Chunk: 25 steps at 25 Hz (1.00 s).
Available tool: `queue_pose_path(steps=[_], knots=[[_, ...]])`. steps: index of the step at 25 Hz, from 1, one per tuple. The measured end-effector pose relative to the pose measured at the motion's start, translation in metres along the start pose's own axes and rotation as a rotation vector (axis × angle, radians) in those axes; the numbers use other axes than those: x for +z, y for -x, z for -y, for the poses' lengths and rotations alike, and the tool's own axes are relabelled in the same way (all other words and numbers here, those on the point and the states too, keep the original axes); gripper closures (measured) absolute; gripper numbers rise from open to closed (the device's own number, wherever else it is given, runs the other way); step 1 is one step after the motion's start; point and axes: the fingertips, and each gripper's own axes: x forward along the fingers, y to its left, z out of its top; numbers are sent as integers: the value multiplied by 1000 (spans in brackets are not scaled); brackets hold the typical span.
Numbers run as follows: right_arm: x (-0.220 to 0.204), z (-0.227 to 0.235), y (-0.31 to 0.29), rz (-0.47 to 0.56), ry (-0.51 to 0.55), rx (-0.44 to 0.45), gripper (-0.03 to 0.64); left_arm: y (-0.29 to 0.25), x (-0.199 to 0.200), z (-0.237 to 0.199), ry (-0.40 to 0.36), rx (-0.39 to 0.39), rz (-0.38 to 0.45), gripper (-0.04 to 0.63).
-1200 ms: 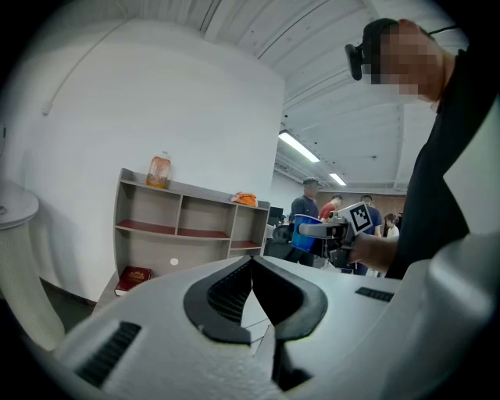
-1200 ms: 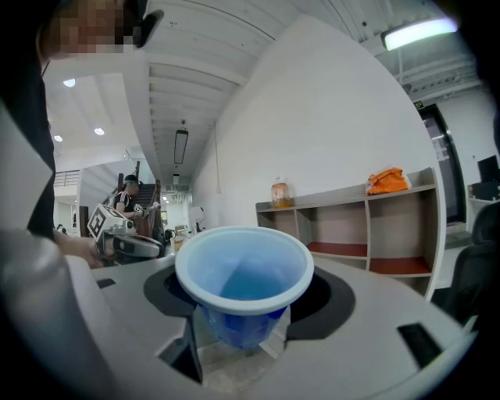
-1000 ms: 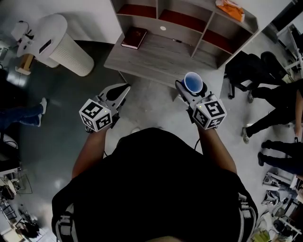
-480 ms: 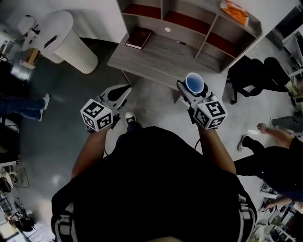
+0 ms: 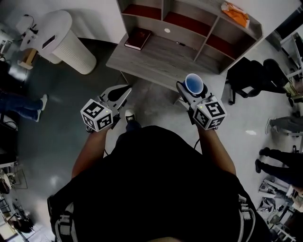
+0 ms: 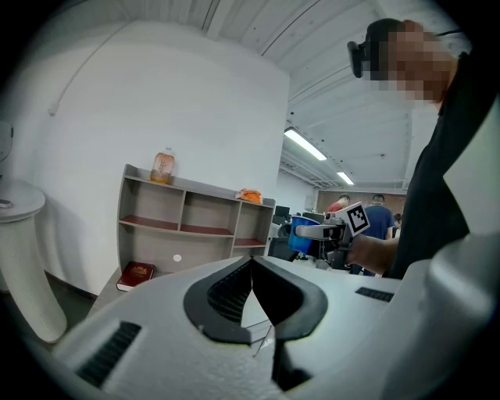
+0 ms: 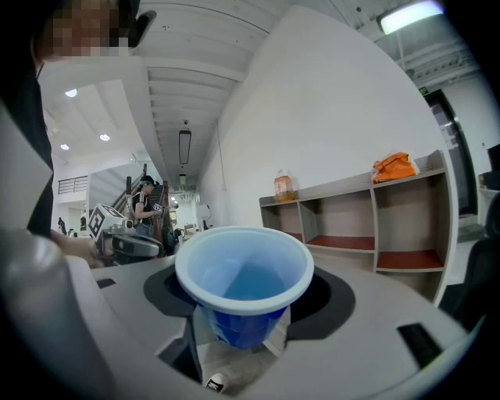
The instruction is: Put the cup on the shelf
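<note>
Nearest to the camera, in the head view, is the person's black shirt (image 5: 151, 189), and both bare forearms reach forward from it. Each hand carries a gripper with a marker cube on it.

The left gripper (image 5: 124, 89) has its two jaws closed together. In the left gripper view the black pads (image 6: 234, 285) meet at the tips and nothing is between them.

The right gripper (image 5: 191, 90) is clamped on the blue cup (image 5: 193, 83). The right gripper view shows the cup (image 7: 244, 281) upright with its mouth up, and the jaws press on its lower body from both sides. The cup looks empty inside. It is held in the air in front of the shelf and does not touch it.

Under the left gripper, one shoe (image 5: 129, 115) of the person is on the grey floor.

Further ahead stands the wooden shelf (image 5: 161, 54), with a wide lower board and open compartments behind it. A dark red book (image 5: 138, 38) lies on the left part of the board, and a small white round thing (image 5: 166, 30) is near the back. On the top of the shelf there is an orange thing (image 5: 235, 12) at the right end and a bottle (image 6: 162, 166) at the left end.

To the left of the shelf stands a white ribbed cylinder (image 5: 66, 40). At the right edge, the legs of other people (image 5: 284, 125) are seen.
</note>
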Motion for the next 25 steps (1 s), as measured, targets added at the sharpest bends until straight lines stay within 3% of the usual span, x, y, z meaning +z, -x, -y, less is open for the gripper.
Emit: queue_pose_path(steps=[13, 25], knots=[[4, 3, -51, -42, 19, -39, 319, -11, 2, -58, 36, -50, 13, 577], [12, 15, -146, -69, 3, -101, 319, -32, 21, -164, 51, -116, -12, 577]])
